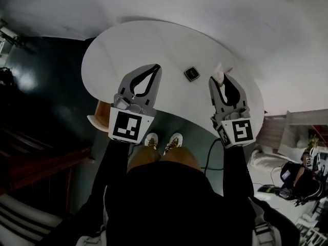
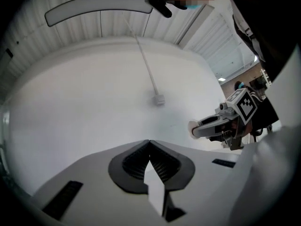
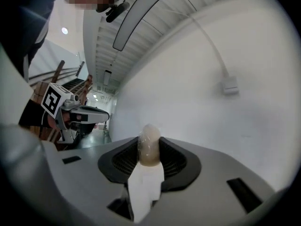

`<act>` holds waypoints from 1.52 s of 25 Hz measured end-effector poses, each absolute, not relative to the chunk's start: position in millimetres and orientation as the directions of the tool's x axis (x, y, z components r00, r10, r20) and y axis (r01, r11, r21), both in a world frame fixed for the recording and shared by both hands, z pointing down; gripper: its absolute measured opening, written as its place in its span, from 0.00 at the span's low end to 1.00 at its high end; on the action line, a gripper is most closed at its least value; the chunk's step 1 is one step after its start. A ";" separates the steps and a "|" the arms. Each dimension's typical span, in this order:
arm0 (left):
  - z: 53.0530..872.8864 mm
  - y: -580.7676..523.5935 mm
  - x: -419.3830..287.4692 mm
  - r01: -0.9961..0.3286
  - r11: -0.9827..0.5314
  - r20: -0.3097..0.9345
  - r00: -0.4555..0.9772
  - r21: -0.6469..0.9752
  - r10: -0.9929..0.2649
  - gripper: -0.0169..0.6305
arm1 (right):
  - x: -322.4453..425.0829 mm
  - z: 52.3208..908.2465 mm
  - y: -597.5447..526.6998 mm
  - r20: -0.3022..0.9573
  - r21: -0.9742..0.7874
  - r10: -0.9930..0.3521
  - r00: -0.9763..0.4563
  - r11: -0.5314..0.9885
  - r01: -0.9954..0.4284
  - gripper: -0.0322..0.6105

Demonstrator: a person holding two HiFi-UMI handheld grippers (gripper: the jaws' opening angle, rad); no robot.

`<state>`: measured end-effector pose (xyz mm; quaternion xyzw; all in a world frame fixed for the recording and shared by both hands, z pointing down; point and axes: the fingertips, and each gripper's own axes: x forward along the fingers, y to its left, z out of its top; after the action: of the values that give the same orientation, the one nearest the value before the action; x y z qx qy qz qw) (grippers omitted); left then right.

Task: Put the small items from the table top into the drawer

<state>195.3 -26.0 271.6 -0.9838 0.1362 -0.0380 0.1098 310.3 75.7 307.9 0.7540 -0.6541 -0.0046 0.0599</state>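
Table [image 1: 154, 45] white and round, left claw [image 2: 149, 143] closed and empty, right claw [image 3: 150, 155] pinching pale rounded item [image 3: 149, 140]

No legible words or numbers; only black-and-white square code patterns on the left cube [image 1: 126, 126] and right cube [image 1: 241, 132].

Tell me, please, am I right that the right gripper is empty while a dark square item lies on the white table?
No: the right gripper is shut on a pale wrapped item, as the right gripper view shows; the dark square item is on the white table.
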 end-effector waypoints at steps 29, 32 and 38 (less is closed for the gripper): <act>321.1 -157.2 -116.6 -0.559 -0.780 0.139 0.780 -0.282 -0.610 0.05 | -63.2 470.8 -134.1 0.416 0.006 -0.759 -0.501 0.553 -0.833 0.27; 337.5 -159.8 -132.5 -0.563 -0.785 0.161 0.776 -0.257 -0.610 0.05 | -86.7 520.6 -135.3 0.498 -0.034 -0.689 -0.527 0.592 -0.805 0.27; 363.1 -164.5 -155.4 -0.572 -0.793 0.199 0.769 -0.210 -0.607 0.05 | -112.5 620.2 -126.9 0.665 -0.081 -0.529 -0.527 0.650 -0.755 0.28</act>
<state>-155.4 -164.5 363.1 -0.9381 0.3141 -0.1289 0.0688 -112.5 -126.9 620.2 0.3760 -0.8543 0.1832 0.3085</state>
